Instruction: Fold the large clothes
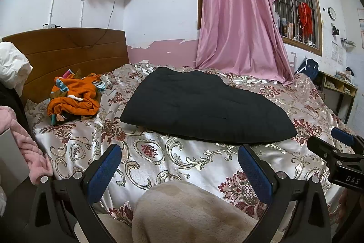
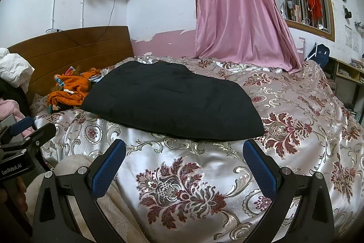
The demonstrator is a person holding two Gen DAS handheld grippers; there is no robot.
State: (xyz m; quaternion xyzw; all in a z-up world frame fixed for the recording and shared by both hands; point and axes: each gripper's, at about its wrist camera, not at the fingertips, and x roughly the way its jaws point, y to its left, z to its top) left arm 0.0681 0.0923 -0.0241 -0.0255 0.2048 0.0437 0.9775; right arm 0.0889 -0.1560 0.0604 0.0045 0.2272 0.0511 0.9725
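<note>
A large black garment [image 1: 204,106] [image 2: 173,101] lies folded flat in the middle of the bed. My left gripper [image 1: 179,165] is open, held over the bed's near edge, short of the garment, with nothing between its blue pads. My right gripper [image 2: 184,161] is open too, also just short of the garment's near hem and empty. The right gripper [image 1: 341,147] shows at the right edge of the left wrist view. The left gripper [image 2: 22,136] shows at the left edge of the right wrist view.
A floral satin bedspread [image 1: 159,165] [image 2: 204,170] covers the bed. A crumpled orange garment [image 1: 72,97] [image 2: 70,90] lies by the wooden headboard [image 1: 68,51]. A beige fleece [image 1: 193,213] lies at the near edge. A pink curtain [image 1: 234,15] hangs behind; shelves [image 1: 339,85] stand at right.
</note>
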